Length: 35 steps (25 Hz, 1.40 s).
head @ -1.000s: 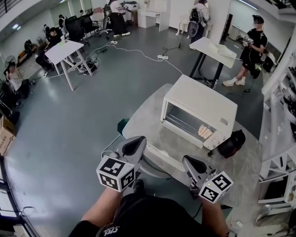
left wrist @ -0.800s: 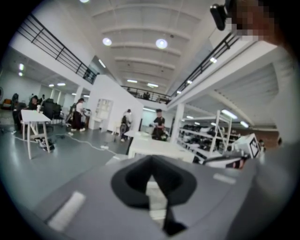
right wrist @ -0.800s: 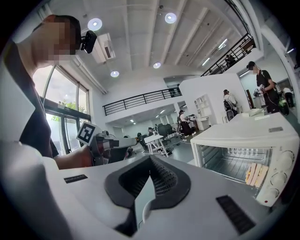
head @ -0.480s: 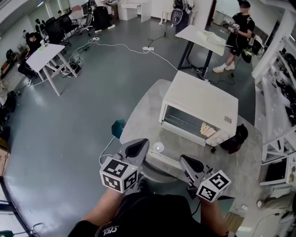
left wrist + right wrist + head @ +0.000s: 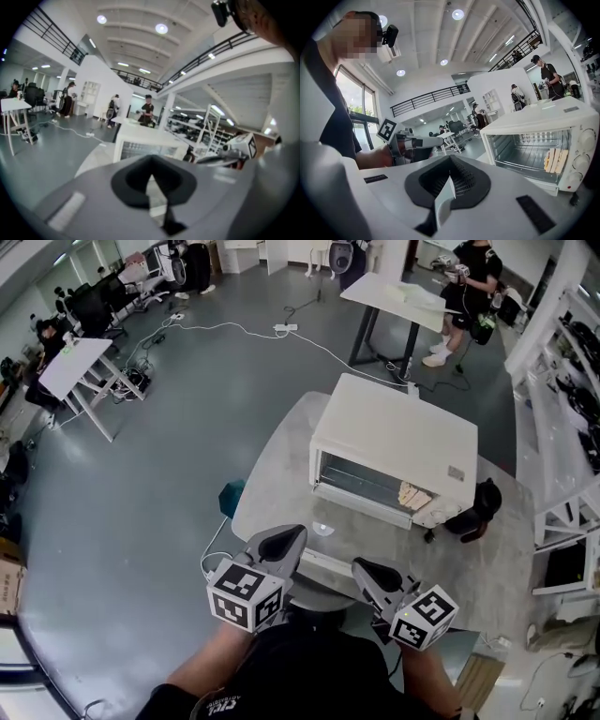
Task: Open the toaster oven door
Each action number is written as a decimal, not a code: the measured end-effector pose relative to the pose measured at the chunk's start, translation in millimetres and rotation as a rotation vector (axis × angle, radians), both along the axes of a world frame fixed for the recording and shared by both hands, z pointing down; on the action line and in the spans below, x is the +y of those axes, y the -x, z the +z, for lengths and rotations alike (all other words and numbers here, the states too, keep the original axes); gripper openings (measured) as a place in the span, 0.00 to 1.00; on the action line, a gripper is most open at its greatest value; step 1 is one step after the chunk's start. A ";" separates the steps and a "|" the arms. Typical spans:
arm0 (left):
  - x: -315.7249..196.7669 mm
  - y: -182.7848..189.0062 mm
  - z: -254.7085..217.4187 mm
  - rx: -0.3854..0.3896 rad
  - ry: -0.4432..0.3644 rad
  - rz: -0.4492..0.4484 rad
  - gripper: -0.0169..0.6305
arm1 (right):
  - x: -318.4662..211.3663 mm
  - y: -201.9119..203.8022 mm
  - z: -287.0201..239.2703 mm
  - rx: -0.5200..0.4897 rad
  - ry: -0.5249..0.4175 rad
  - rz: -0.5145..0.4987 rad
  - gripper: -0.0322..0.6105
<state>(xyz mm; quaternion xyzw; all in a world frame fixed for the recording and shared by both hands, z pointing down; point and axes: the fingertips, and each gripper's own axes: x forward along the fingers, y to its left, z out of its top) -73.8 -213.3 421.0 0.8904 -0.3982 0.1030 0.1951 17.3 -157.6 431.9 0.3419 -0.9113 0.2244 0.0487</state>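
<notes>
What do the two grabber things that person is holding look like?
The left gripper and the right gripper are pale grey shells, each with a black hollow around its jaws. Each carries a white cube printed with black square markers. The person wears a black short-sleeved top.

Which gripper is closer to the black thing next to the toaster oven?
Right. The right gripper is front-left of the black thing; the left gripper is farther left.
</notes>
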 end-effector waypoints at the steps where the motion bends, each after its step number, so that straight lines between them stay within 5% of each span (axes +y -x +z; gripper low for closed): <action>1: 0.1 -8.4 1.3 -0.007 0.002 0.010 0.04 | -1.2 -6.5 1.8 0.002 0.001 0.004 0.04; 11: 18.2 -61.8 11.1 -0.071 -0.006 0.029 0.04 | 17.2 -60.9 26.1 -0.015 0.050 0.015 0.04; 24: 9.5 -68.2 22.8 -0.071 -0.015 -0.010 0.04 | 13.7 -76.7 32.8 0.004 0.065 0.008 0.04; 35: -6.0 -70.2 90.3 -0.073 0.102 -0.017 0.04 | -3.9 -85.5 87.7 0.040 0.167 0.033 0.04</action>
